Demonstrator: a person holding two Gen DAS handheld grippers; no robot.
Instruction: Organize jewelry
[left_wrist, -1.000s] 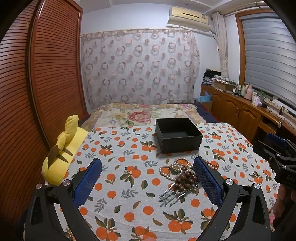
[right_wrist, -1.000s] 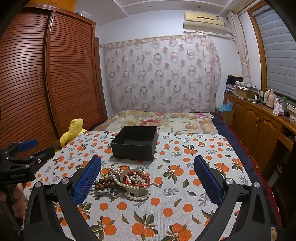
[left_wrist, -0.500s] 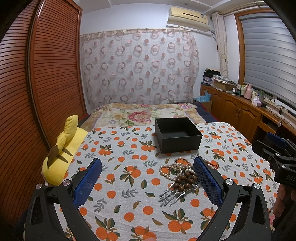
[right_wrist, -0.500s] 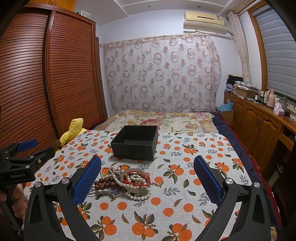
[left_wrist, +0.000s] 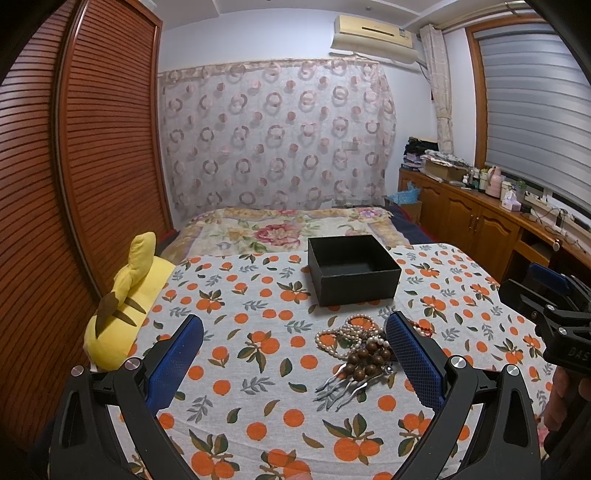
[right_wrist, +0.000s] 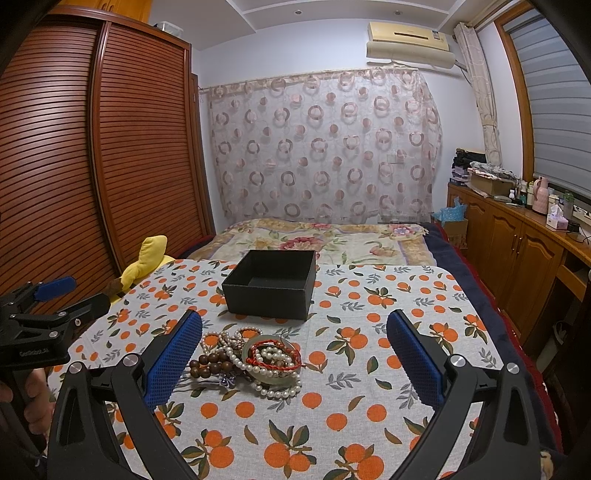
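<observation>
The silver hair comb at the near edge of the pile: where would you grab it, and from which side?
Probably by its prongs, which fan out towards the camera onto bare cloth, coming from the near side. The comb's top lies under the brown beads, so that end is crowded. Both tongs, left and right, are open.

A yellow plush toy (left_wrist: 125, 302) lies at the left edge of the orange-patterned white bedspread (left_wrist: 258, 369); a floral blanket (right_wrist: 321, 242) covers the bed's far end.

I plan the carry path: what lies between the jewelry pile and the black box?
Only bare orange-print cloth; the right wrist view shows a short clear strip between the jewelry pile and the black box.
</observation>
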